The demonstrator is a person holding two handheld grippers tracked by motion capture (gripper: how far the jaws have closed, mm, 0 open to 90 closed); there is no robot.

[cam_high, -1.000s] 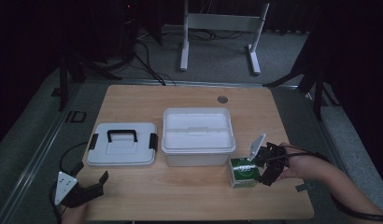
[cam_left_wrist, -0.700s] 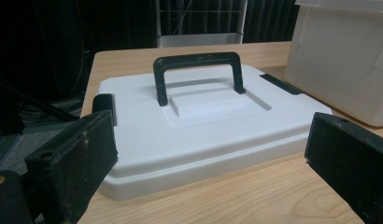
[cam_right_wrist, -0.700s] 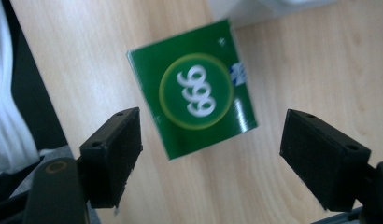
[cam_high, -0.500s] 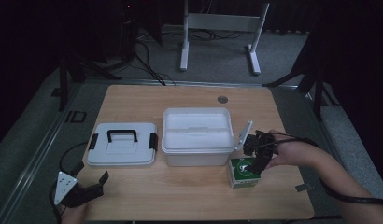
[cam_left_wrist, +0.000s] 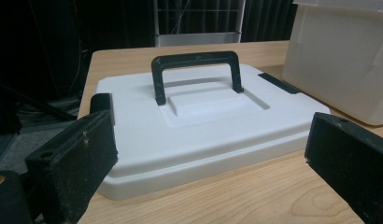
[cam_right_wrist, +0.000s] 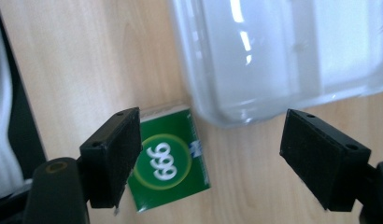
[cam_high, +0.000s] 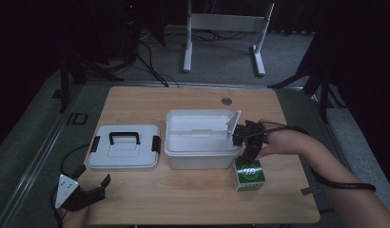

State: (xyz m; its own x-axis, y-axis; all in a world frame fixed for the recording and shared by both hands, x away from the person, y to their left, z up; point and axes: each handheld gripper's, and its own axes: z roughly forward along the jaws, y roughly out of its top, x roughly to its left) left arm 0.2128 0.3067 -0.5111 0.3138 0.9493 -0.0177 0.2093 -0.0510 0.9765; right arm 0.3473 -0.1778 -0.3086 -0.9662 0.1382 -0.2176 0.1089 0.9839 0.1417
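Gripper in your right hand point(cam_high: 245, 153) hangs point-down over the small green carton with a white ring logo point(cam_high: 248, 174), jaws wide and clear of it, holding nothing. That carton stands on the wooden tabletop point(cam_high: 193, 204), just right of the open white plastic bin's point(cam_high: 201, 137) near corner, handy for dropping in. Your left gripper point(cam_high: 86, 190) waits open and empty, near the white lid with a black handle point(cam_high: 124, 147).
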